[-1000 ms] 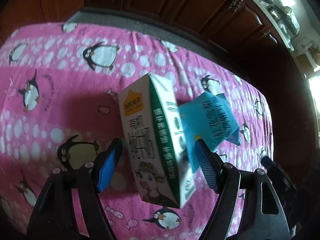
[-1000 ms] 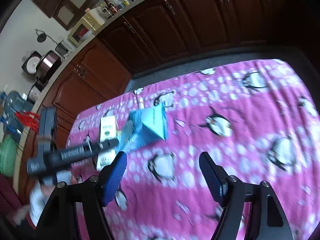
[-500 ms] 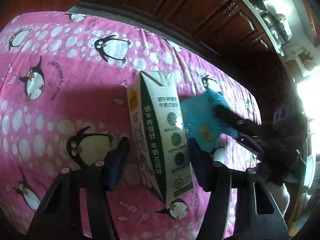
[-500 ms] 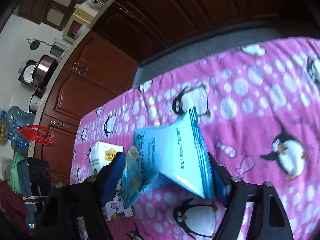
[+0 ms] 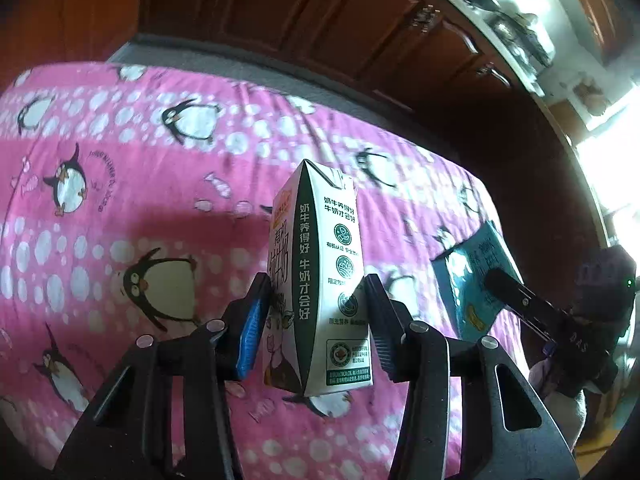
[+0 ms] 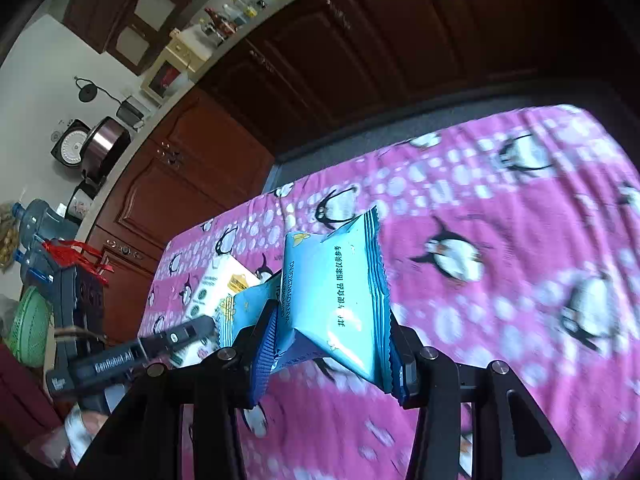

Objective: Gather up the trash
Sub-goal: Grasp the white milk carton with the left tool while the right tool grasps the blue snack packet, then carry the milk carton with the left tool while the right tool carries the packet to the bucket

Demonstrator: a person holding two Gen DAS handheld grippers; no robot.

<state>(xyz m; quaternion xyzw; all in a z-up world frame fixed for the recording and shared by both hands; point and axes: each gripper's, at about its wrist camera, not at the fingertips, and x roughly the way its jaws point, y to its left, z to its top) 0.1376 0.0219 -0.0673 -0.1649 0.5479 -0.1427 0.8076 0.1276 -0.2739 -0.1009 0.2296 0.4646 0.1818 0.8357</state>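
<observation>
A white and green milk carton point(image 5: 316, 280) stands upright between the fingers of my left gripper point(image 5: 316, 328), which is shut on its lower half above the pink penguin tablecloth point(image 5: 120, 200). My right gripper point(image 6: 328, 344) is shut on a blue snack packet point(image 6: 336, 292) and holds it over the cloth. In the left wrist view the packet point(image 5: 472, 276) and the right gripper point(image 5: 532, 312) show at the right. In the right wrist view the carton point(image 6: 216, 292) and the left gripper point(image 6: 132, 356) show at the left.
The pink cloth point(image 6: 500, 260) covers the table, whose far edge meets a grey floor strip point(image 6: 400, 132). Dark wooden cabinets point(image 6: 320, 60) stand behind. A green basket point(image 6: 28, 328) and blue water bottles point(image 6: 36, 228) sit at the far left.
My left gripper has closed on the milk carton and my right gripper has closed on the blue packet. The two items have moved apart; the packet now sits further right of the carton.
</observation>
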